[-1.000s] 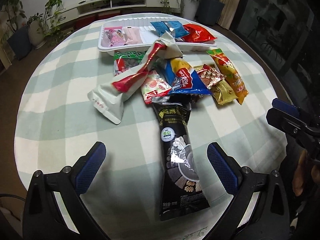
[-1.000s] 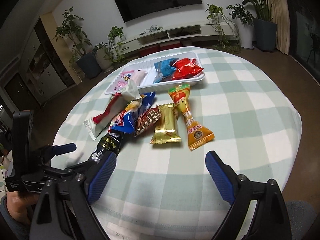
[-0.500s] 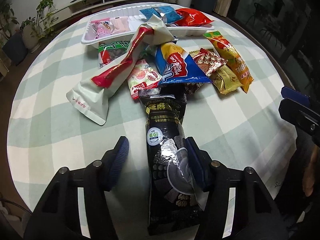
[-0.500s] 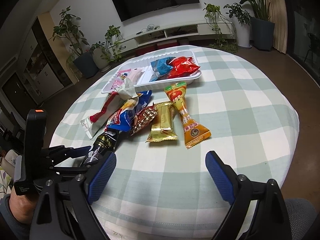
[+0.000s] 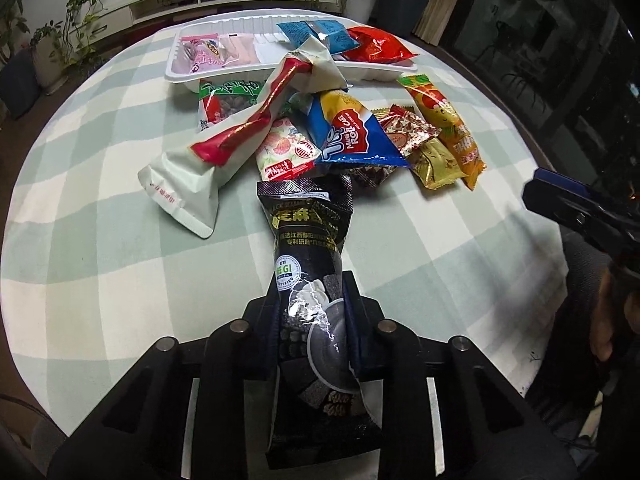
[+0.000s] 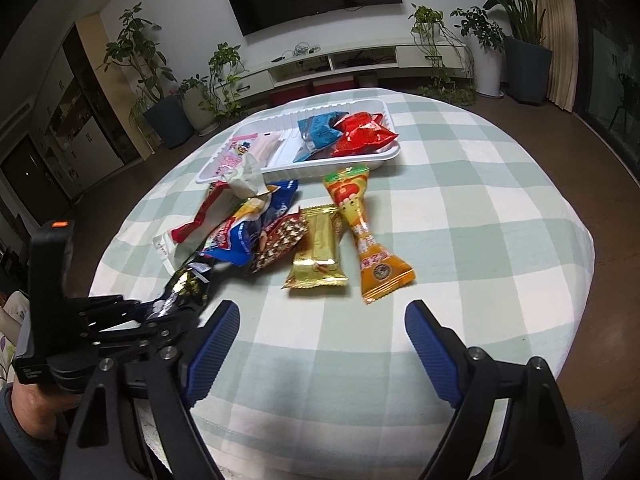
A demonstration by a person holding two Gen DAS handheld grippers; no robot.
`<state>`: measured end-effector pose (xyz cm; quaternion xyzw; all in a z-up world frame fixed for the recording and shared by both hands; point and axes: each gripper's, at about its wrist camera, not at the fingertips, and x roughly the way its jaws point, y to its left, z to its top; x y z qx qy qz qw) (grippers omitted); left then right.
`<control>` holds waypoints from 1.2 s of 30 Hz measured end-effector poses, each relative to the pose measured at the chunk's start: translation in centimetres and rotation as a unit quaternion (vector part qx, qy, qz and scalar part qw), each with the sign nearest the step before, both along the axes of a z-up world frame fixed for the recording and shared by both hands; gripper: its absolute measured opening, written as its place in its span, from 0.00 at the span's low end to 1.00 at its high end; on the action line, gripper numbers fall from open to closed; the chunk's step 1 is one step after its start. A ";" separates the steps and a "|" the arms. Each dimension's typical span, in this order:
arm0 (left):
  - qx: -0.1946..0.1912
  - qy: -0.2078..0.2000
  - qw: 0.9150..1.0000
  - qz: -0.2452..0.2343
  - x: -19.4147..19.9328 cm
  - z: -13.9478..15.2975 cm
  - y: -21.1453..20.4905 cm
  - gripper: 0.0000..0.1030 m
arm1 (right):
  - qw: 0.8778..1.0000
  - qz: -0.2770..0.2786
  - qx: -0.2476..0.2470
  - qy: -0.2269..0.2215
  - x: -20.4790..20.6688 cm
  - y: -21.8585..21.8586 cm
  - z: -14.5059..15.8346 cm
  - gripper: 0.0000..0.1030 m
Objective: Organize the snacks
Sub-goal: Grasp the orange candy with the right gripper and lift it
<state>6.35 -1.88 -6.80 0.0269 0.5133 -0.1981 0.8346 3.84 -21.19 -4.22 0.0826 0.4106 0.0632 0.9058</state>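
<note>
My left gripper [image 5: 314,304] is shut on a long black snack packet [image 5: 310,240] at its near half; the packet's far end reaches the snack pile. The pile holds a white-and-red bag [image 5: 224,140], a blue roll-cake pack [image 5: 348,132], a gold bar [image 6: 316,252] and an orange packet [image 6: 366,236]. A white tray [image 5: 182,74] at the far side holds pink, blue and red packs. My right gripper [image 6: 320,344] is open and empty, low over the table's near edge. The left gripper also shows in the right wrist view [image 6: 160,316].
The round table has a green-and-white checked cloth [image 6: 480,208]. The right gripper shows at the right edge of the left wrist view [image 5: 568,208]. Potted plants [image 6: 160,80] and a TV bench [image 6: 360,60] stand beyond the table.
My left gripper moved forward around the black packet and closed on it. The right gripper stayed open and hardly moved.
</note>
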 end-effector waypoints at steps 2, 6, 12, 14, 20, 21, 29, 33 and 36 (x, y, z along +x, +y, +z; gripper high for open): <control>-0.014 0.002 1.000 0.001 -0.5 0.2 0.5 0.23 | 1.000 -0.002 -0.010 0.008 0.8 -0.5 0.1 0.79; -0.040 0.003 0.999 0.008 -1.2 0.6 1.5 0.23 | 0.999 0.000 -0.031 0.021 2.5 -1.3 0.2 0.74; -0.059 -0.008 0.998 0.024 -1.4 1.6 2.7 0.23 | 0.997 0.026 -0.063 0.041 5.7 -1.1 -0.3 0.57; -0.063 -0.012 0.998 0.028 -1.6 1.7 3.1 0.23 | 0.996 0.030 -0.074 0.050 6.9 -0.9 -0.5 0.53; -0.067 -0.010 0.997 0.037 -1.4 1.7 4.0 0.23 | 0.991 0.050 -0.100 0.080 9.4 -0.1 -1.8 0.45; -0.067 -0.010 0.997 0.038 -1.4 1.6 4.0 0.23 | 0.990 0.052 -0.100 0.083 9.6 -0.1 -1.9 0.42; -0.071 -0.006 0.997 0.040 -1.3 1.2 4.1 0.23 | 0.986 0.063 -0.111 0.106 10.9 0.2 -3.9 0.30; -0.073 -0.004 0.996 0.042 -1.1 1.0 4.2 0.23 | 0.986 0.065 -0.113 0.100 10.8 0.2 -3.9 0.20; -0.074 -0.005 0.996 0.041 -1.1 1.1 4.1 0.23 | 0.987 0.063 -0.106 0.099 10.7 0.0 -3.9 0.17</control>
